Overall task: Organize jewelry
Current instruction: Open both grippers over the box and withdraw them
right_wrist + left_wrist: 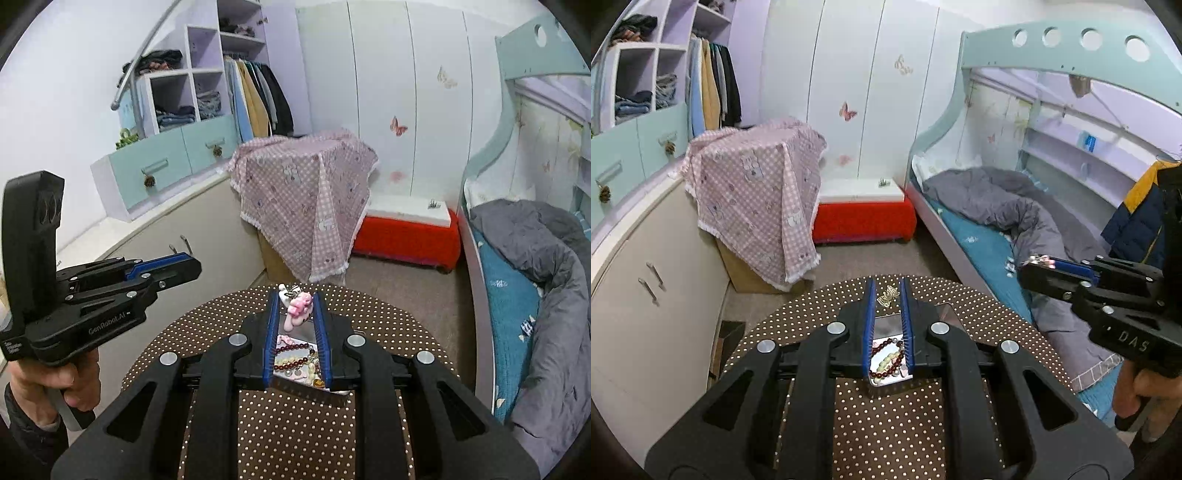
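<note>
Right gripper (295, 295) pinches pink charm (300, 308) (over tray (295, 330), nr bed (517, 295)).

The left gripper (192, 267), seen off to the left of the right claw, bears "GenRobot.AI" along its black side. The right gripper (1030, 264), seen right of the left claw, shows the letters "DAS" on its body.

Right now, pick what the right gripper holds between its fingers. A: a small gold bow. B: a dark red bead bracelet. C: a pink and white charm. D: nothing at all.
C: in the right wrist view the right gripper is closed on a pink and white charm, held above the jewelry tray, where the bead bracelets lie.
</note>
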`<state>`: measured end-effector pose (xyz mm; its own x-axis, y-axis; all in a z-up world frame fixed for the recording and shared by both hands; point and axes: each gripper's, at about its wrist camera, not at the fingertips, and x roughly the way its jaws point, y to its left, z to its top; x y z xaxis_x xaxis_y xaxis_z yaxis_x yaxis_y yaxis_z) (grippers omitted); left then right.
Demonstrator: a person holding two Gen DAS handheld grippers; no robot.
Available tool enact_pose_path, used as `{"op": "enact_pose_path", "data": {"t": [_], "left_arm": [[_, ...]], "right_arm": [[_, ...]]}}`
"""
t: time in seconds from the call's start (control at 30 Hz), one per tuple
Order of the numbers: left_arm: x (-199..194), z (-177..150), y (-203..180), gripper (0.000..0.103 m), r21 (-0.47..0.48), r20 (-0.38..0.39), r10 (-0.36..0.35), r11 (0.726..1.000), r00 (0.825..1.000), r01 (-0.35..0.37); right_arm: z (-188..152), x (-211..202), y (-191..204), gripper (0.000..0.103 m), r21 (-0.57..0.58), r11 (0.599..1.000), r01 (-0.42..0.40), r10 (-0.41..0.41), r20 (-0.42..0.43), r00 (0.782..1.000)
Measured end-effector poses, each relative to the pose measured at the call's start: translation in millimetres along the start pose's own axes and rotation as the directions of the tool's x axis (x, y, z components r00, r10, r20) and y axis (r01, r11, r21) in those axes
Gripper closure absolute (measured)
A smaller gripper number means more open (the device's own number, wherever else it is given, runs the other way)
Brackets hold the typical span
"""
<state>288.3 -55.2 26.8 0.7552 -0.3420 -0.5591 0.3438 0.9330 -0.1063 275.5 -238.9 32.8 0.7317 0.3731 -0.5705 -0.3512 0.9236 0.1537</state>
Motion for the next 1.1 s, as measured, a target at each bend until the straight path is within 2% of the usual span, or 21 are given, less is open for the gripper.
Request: {"op": "enact_pose_path", "data": {"t": [0.3, 0.33, 0.37, 0.4, 0.43, 0.47, 0.5, 0.53, 0.57, 0.8, 0.93, 1.1], "left_arm": [[72.8, -1.4, 6.2, 0.09, -0.061, -0.152, -0.062, 0.997, 0.986, 0.054], [81.6, -2.6, 7.6, 0.089, -0.066, -0.17, -0.064, 0.996, 0.983, 0.053], [86.3, -3.3, 9.2, 0.088, -0.072, -0.181, -0.066, 0.996, 0.981, 0.053], [90.9, -4.4, 11.0, 0.082, -0.078, -0.198, -0.052, 0.996, 0.979, 0.037], [92.0, -4.7, 14.3, 0.065, -0.082, -0.204, -0.031, 0.996, 0.978, 0.015], [91.0, -5.1, 18.3, 0.045, -0.091, -0.197, 0.011, 0.995, 0.98, -0.029], [87.2, -4.6, 23.7, 0.035, -0.112, -0.178, 0.035, 0.992, 0.983, -0.056], [82.2, -5.5, 30.5, 0.019, -0.137, -0.157, 0.035, 0.989, 0.987, -0.057], [78.6, -5.7, 34.4, 0.013, -0.153, -0.144, 0.031, 0.987, 0.989, -0.053], [40.8, -8.8, 42.3, 0.009, -0.13, -0.069, 0.139, 0.981, 0.988, -0.147], [9.4, -11.0, 37.8, 0.008, -0.104, -0.015, 0.222, 0.969, 0.975, -0.222], [-19.7, -11.3, 34.8, 0.008, -0.087, 0.036, 0.266, 0.961, 0.963, -0.263]], "right_arm": [[-0.1, 73.5, -21.0, 0.086, 0.096, 0.994, -0.046, 0.06, -0.144, 0.988], [-1.4, 78.7, -22.8, 0.085, 0.108, 0.993, -0.051, 0.068, -0.156, 0.985], [-3.1, 84.4, -25.6, 0.079, 0.125, 0.991, -0.053, 0.074, -0.168, 0.983], [-3.5, 87.0, -27.7, 0.071, 0.138, 0.989, -0.048, 0.071, -0.171, 0.983], [-4.5, 87.7, -30.8, 0.05, 0.153, 0.988, -0.031, 0.057, -0.167, 0.984], [-6.4, 85.5, -37.3, 0.033, 0.177, 0.984, 0.007, 0.02, -0.151, 0.988], [-7.7, 82.6, -41.2, 0.026, 0.197, 0.98, 0.011, 0.016, -0.136, 0.991], [-8.4, 79.9, -43.2, 0.013, 0.211, 0.977, 0.008, 0.019, -0.124, 0.992], [-9.5, 76.0, -45.2, 0.009, 0.217, 0.976, 0.016, 0.009, -0.113, 0.994], [-11.9, 47.4, -44.1, 0.008, 0.215, 0.974, 0.078, -0.065, -0.067, 0.996], [-11.7, 34.0, -42.0, 0.008, 0.218, 0.973, 0.081, -0.073, -0.044, 0.996], [-9.3, 8.7, -31.2, 0.008, 0.2, 0.976, 0.083, -0.084, -0.001, 0.996]]}}
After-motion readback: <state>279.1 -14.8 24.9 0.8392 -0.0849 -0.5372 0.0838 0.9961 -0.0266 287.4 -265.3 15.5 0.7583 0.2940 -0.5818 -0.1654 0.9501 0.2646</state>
